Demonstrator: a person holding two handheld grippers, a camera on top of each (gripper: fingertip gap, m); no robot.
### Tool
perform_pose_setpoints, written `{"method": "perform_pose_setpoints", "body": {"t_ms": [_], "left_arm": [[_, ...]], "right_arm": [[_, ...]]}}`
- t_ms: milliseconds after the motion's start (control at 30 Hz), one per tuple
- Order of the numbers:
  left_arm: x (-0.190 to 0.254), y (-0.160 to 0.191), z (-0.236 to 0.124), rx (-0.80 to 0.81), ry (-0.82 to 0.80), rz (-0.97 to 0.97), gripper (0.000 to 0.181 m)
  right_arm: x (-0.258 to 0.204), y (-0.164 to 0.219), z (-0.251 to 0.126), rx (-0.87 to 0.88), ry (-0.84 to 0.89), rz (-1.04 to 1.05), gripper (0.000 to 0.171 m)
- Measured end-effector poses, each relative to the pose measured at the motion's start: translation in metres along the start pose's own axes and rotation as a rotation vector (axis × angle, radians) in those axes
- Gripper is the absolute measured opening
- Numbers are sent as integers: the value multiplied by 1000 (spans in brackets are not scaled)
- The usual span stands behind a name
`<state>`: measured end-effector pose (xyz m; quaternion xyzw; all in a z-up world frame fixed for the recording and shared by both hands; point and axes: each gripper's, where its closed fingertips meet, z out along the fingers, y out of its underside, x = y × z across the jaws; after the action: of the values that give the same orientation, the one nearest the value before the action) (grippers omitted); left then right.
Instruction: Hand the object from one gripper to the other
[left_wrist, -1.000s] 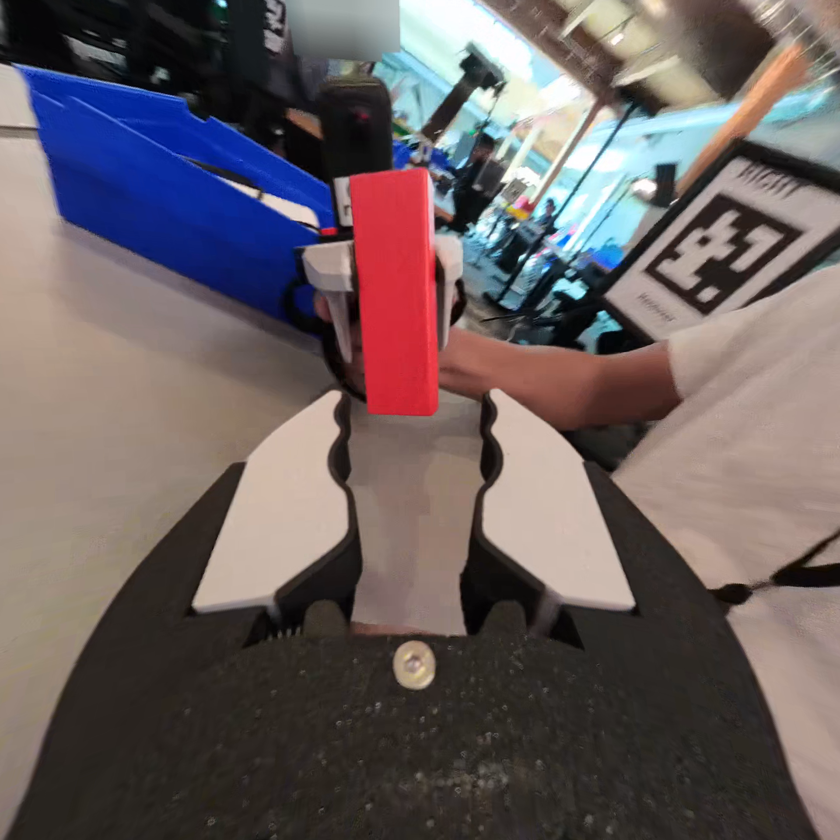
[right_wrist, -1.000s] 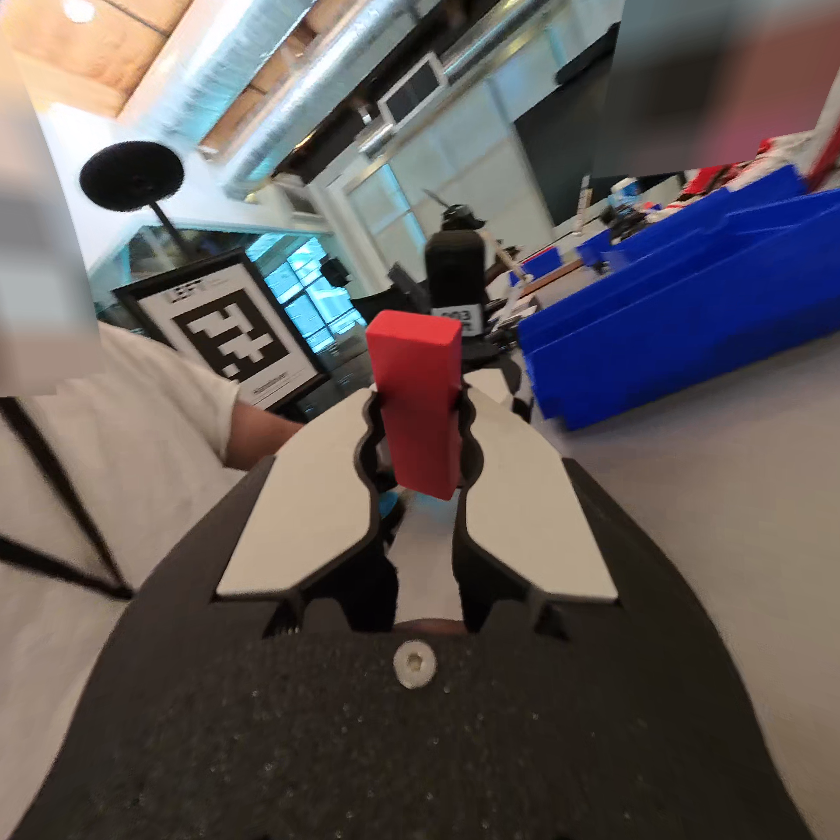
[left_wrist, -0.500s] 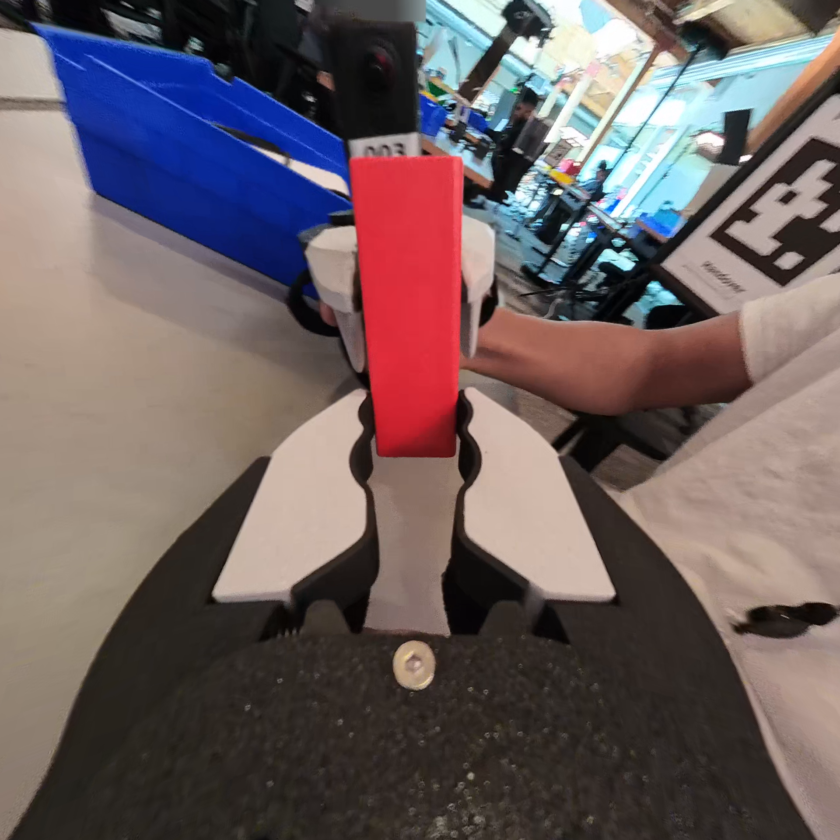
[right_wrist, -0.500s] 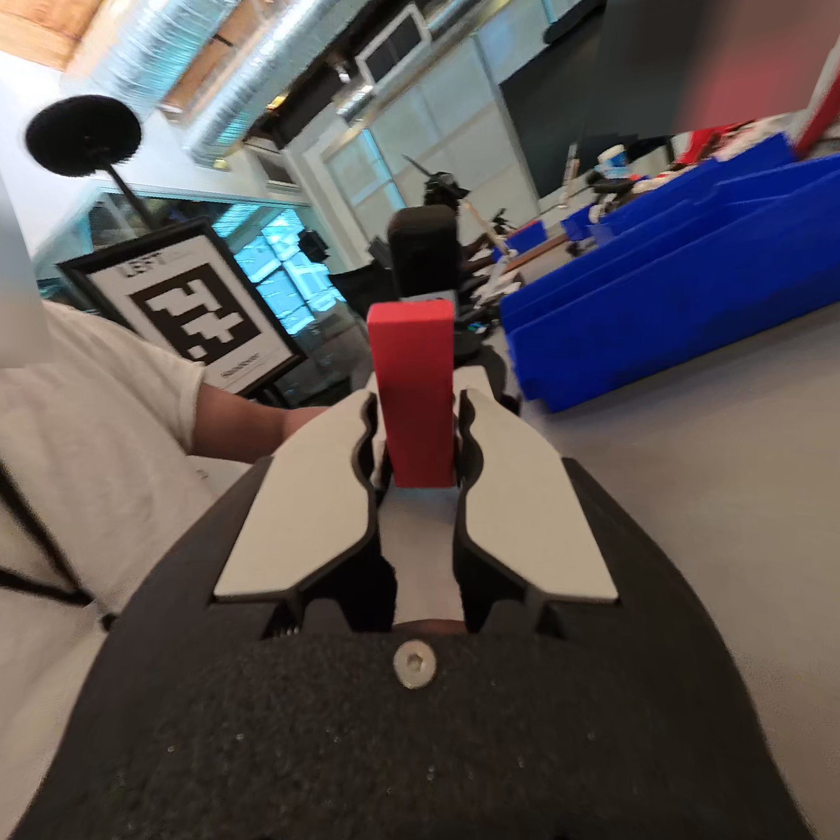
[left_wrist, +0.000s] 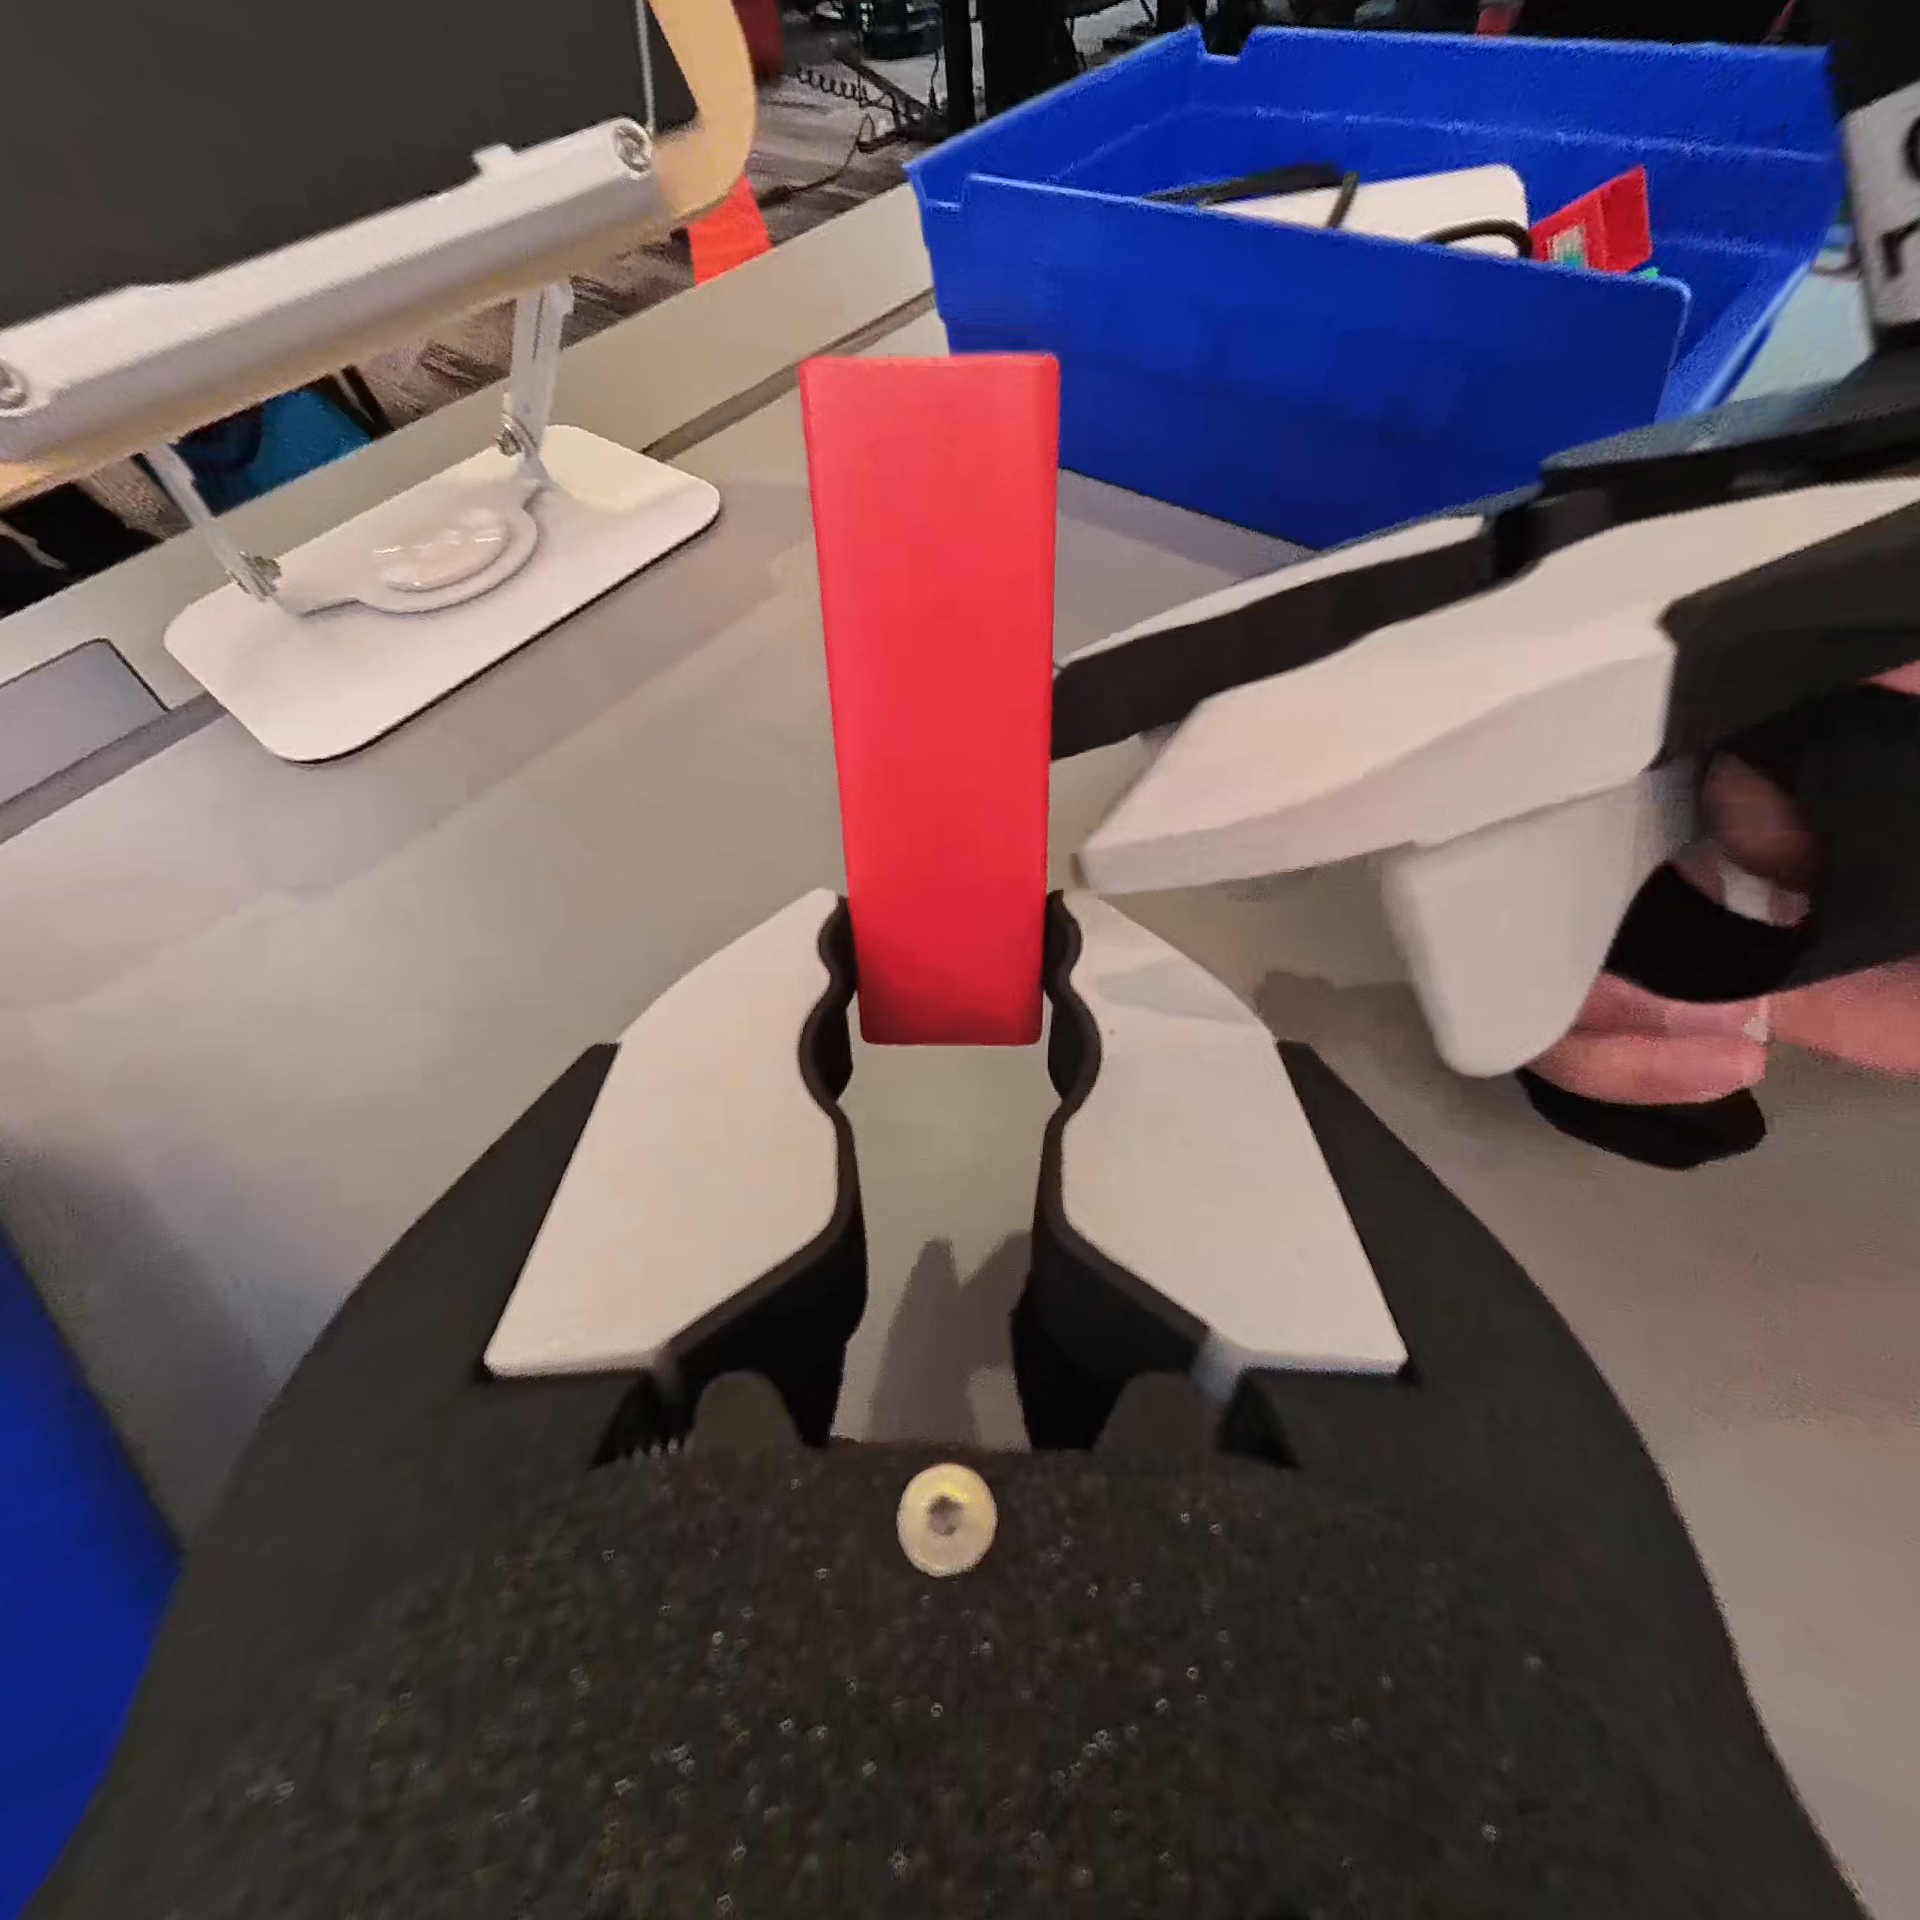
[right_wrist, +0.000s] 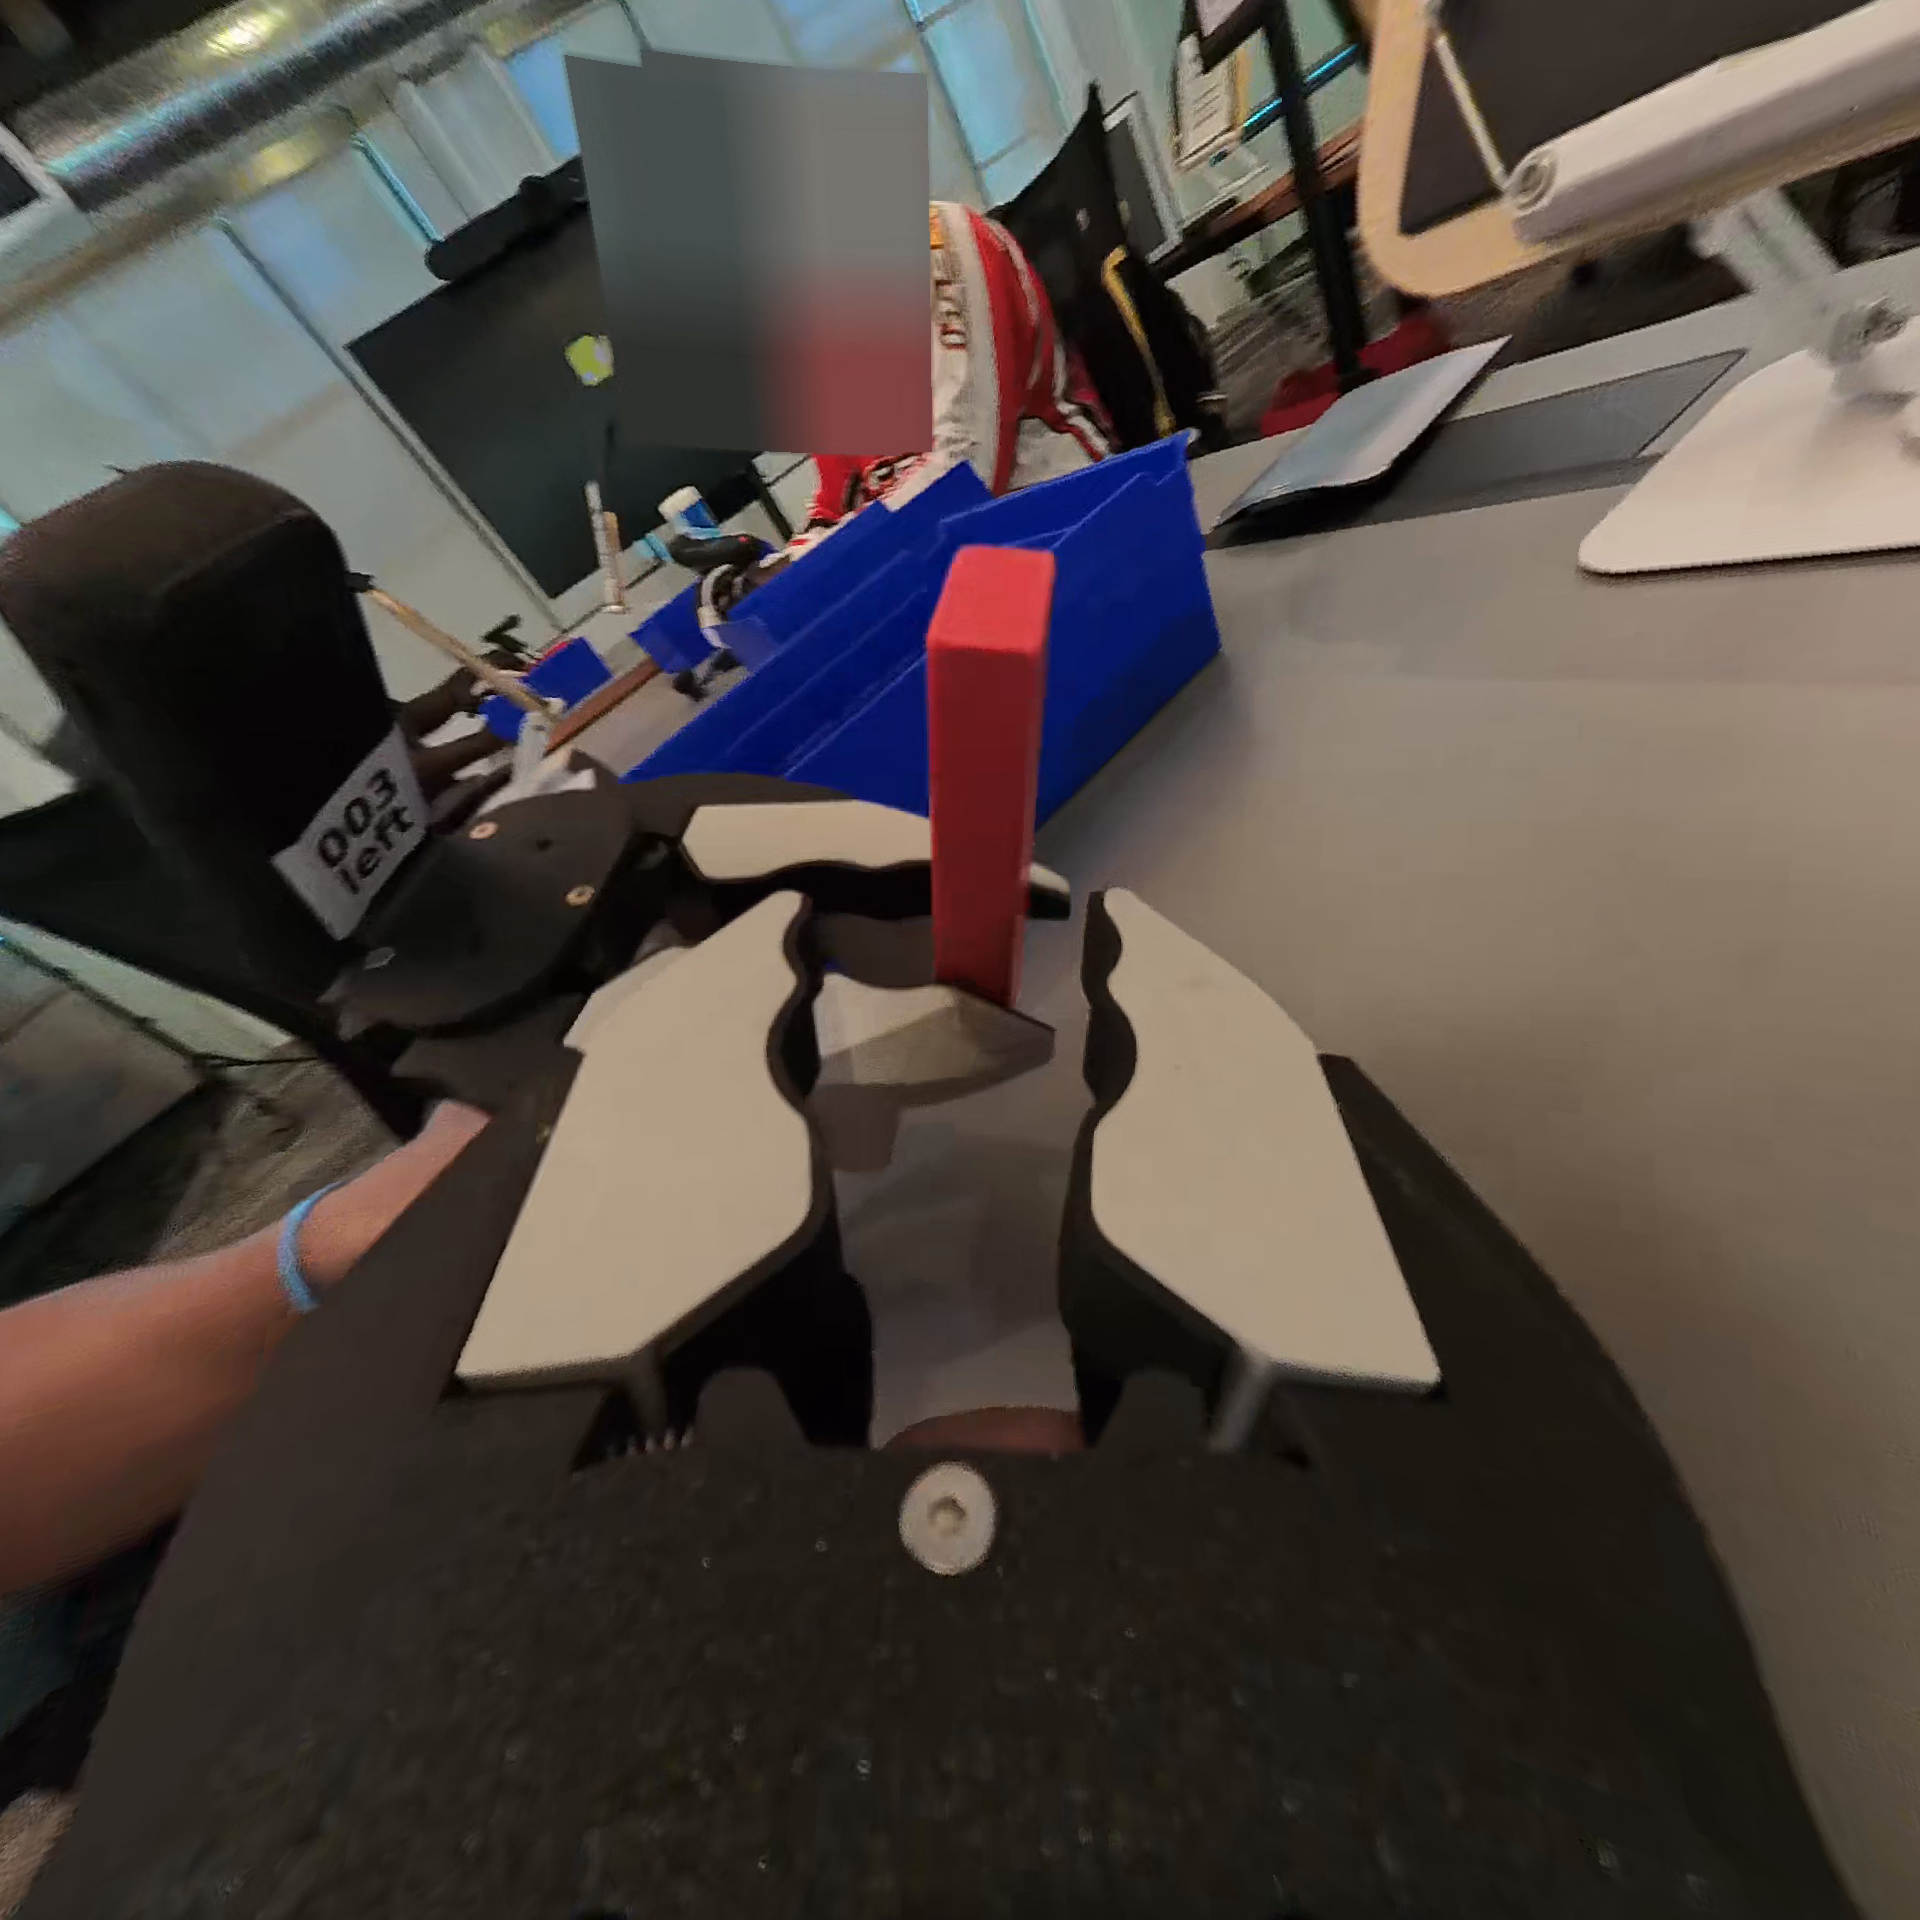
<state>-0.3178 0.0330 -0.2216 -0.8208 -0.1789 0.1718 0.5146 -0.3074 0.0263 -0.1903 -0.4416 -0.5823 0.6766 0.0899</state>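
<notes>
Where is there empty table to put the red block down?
Bare grey table lies left of the red block, between the white stand base and the left claw. It's crowded on the right: right claw, blue bin.

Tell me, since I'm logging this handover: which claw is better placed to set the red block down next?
Left. The left claw is shut on the red block's lower end, holding it upright above the grey table. The right claw is open, empty and off to the side.

Grey table (left_wrist: 312, 935); blue bins (left_wrist: 1299, 312) at far edge; white monitor stand (left_wrist: 447, 582); bright windows (right_wrist: 260, 312) behind.
</notes>
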Motion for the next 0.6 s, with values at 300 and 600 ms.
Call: {"method": "perform_pose_setpoints", "body": {"t_ms": [300, 600], "left_arm": [[12, 2, 2, -8, 21, 41, 34], [-2, -7, -9, 60, 66, -84, 39]], "right_arm": [[8, 6, 1, -50, 69, -36, 18], [37, -4, -12, -93, 286, -403, 17]]}}
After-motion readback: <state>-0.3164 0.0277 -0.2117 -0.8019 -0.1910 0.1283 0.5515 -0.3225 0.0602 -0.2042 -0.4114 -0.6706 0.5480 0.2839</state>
